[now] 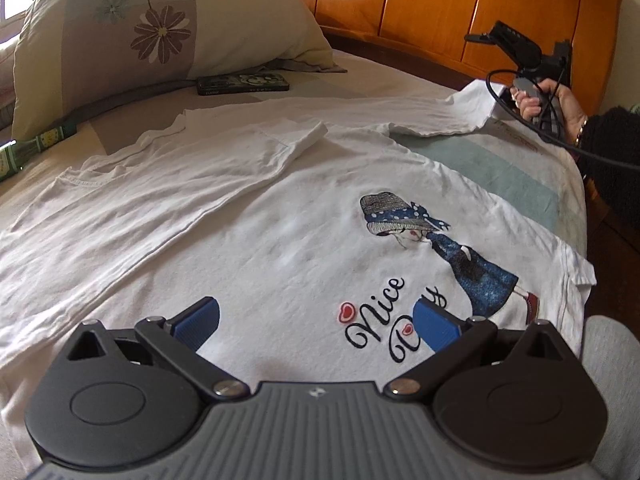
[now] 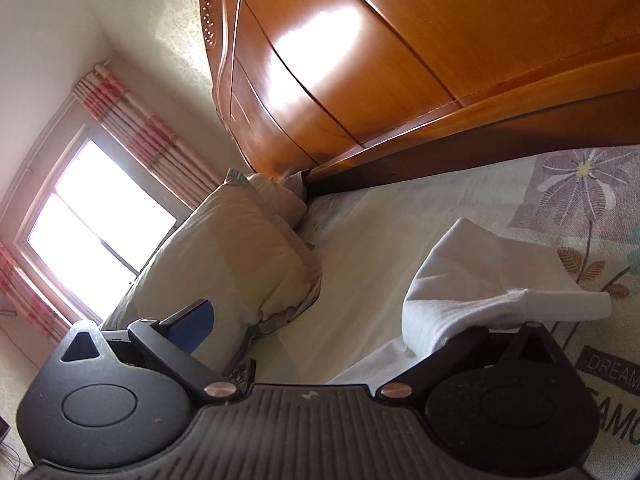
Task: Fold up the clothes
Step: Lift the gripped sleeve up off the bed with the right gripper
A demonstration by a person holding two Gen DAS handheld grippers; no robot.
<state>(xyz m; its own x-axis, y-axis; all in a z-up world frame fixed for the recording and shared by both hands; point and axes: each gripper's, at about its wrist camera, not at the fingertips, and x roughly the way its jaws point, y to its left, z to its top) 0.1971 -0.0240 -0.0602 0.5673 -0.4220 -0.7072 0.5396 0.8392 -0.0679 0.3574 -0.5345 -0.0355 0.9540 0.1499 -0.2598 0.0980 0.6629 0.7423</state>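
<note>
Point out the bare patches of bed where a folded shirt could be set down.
Bare sheet lies between the white T-shirt and the phone near the pillow, and on the teal stripe between the shirt's body and its far sleeve. The middle is crowded: the shirt covers it, with the left gripper over it.

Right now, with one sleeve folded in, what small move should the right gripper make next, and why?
Probably close the right gripper on the sleeve and carry it inward over the white T-shirt. Its jaws stand open, with the sleeve cloth draped over one finger and still lying out toward the headboard, while the other sleeve already lies folded across the shirt.
</note>
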